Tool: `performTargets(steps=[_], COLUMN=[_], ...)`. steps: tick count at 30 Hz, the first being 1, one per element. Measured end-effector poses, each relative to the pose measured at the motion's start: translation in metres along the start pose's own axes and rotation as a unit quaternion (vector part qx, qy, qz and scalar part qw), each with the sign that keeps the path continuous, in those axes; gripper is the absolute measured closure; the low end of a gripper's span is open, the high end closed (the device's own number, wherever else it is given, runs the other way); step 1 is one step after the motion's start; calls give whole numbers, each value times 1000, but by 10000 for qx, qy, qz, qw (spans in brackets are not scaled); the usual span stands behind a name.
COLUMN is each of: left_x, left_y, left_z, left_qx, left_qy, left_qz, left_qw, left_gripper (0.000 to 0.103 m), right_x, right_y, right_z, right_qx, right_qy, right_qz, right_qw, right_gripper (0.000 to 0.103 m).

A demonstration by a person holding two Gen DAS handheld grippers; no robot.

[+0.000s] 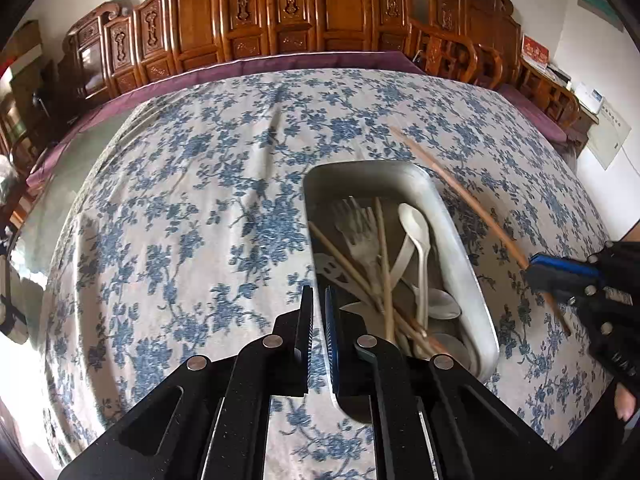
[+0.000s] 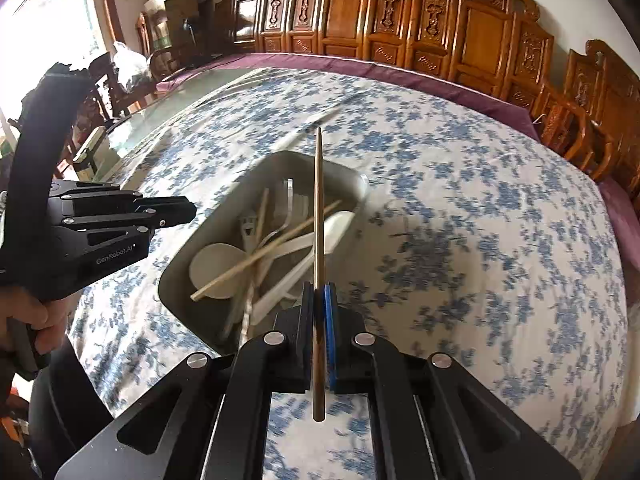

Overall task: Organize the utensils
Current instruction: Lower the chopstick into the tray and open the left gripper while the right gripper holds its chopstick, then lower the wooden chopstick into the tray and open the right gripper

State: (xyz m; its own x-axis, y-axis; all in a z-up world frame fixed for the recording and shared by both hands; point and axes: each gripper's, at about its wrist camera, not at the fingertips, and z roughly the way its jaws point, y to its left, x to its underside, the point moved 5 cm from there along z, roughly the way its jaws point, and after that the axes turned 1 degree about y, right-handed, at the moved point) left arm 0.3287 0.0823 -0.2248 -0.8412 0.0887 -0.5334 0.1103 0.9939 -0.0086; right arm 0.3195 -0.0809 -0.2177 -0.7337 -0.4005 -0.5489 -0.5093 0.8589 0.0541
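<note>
**Kid:** What is going on here?

**Helper:** The right gripper (image 2: 319, 300) is pinching one chopstick (image 2: 318, 208). Its jaws press tight on the stick near the stick's low end. The long part pokes up and forward, over the tray (image 2: 352, 178).

**Kid:** Where is the tray?

**Helper:** On the flowery cloth (image 1: 180, 208), between the two grippers. It already has forks, spoons (image 1: 418, 236) and more sticks lying in a heap.

**Kid:** So which step is this?

**Helper:** I think it is carrying the stick to the tray. It is not in yet.

**Kid:** What comes next?

**Helper:** Probably bring the stick low over the tray, lay it along the long way, then let go. If it goes in crosswise, it may rest on the rim.

**Kid:** And the left gripper (image 1: 319, 300)?

**Helper:** Its jaws are pressed together with nothing in them. It tips down, just beside the tray's near corner. A hand (image 2: 28, 312) holds its handle.
</note>
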Motion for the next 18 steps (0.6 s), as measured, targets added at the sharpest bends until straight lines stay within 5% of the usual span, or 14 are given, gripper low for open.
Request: performTargets(steps=[18], left_x=[8], left_y=[29], left_z=[-4], left_qx=[-98], left_qy=[22], left_qz=[-80], left_qw=[9999], left_gripper=[97], right_x=[-10], right_y=[42], right_z=[47], right_qx=[-389], right_qy=[152], right_qz=[262], right_qw=[9988], right_gripper=[97])
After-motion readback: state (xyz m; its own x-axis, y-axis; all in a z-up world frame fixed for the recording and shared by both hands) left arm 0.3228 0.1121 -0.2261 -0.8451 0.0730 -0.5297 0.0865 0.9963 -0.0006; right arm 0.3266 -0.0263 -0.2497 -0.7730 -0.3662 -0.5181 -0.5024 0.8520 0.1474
